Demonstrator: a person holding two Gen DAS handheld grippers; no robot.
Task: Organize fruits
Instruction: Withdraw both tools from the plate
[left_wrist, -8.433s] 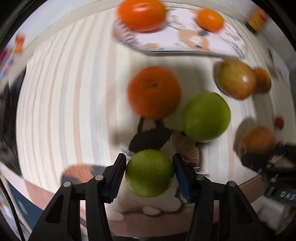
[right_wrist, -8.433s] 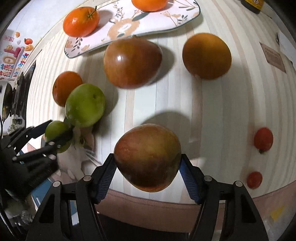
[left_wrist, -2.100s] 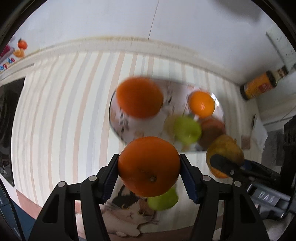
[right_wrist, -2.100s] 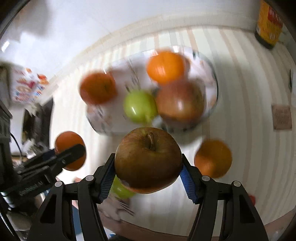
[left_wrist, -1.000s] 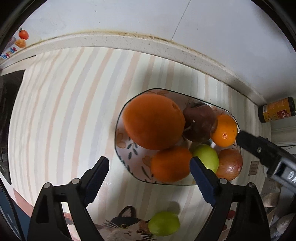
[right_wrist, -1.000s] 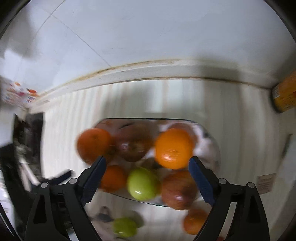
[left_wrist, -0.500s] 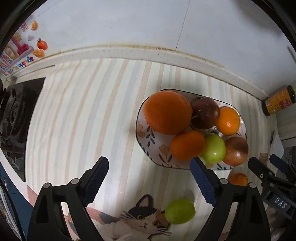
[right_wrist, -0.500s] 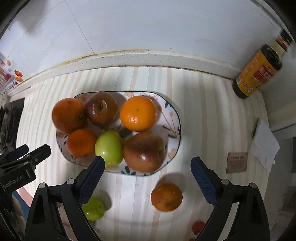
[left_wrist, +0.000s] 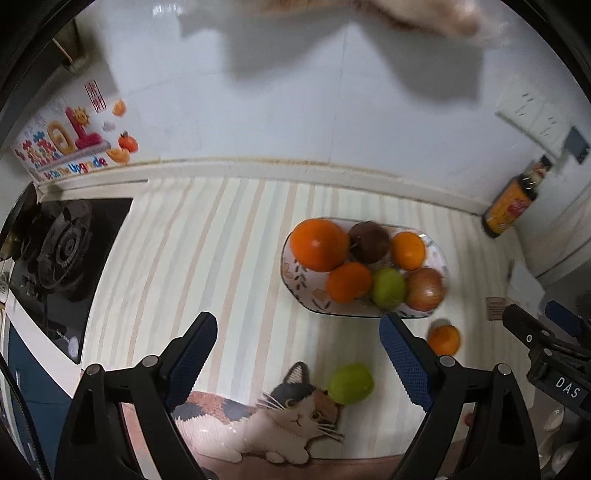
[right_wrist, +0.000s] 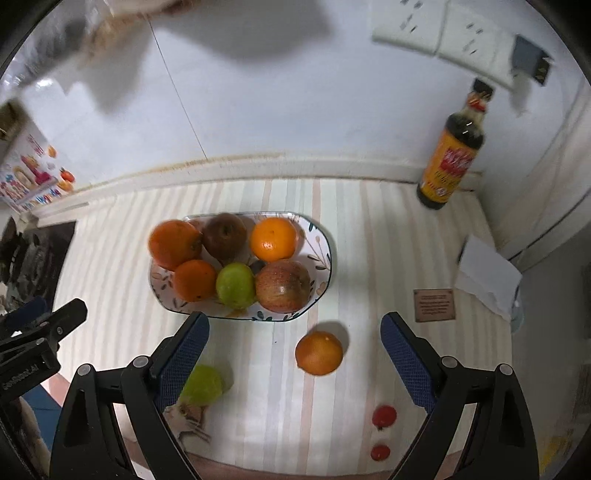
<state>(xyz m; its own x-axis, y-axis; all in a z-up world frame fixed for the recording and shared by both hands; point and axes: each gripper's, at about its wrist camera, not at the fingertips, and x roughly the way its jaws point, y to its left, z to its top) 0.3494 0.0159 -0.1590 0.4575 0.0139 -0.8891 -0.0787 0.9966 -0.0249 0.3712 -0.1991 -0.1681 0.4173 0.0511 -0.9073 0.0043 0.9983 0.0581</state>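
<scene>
A patterned oval plate (left_wrist: 295, 275) (right_wrist: 321, 254) on the striped counter holds several fruits: oranges, a dark apple (right_wrist: 224, 235), a green apple (right_wrist: 235, 285) and a red apple (right_wrist: 283, 285). On the counter in front of it lie a loose orange (right_wrist: 319, 353) (left_wrist: 444, 339), a loose green apple (left_wrist: 351, 383) (right_wrist: 202, 384) by the cat picture, and two small red tomatoes (right_wrist: 383, 416). My left gripper (left_wrist: 297, 354) and right gripper (right_wrist: 294, 350) are both open, empty and held high above the counter.
A dark sauce bottle (right_wrist: 451, 155) stands at the back right by the wall. A gas stove (left_wrist: 59, 251) lies at the left. A cat picture (left_wrist: 273, 421) marks the counter's front edge. A white paper (right_wrist: 487, 273) and a small brown card (right_wrist: 434, 305) lie at the right.
Both grippers have drawn back and up from the plate, so the counter and wall show wider. The fruits on the plate have not moved.
</scene>
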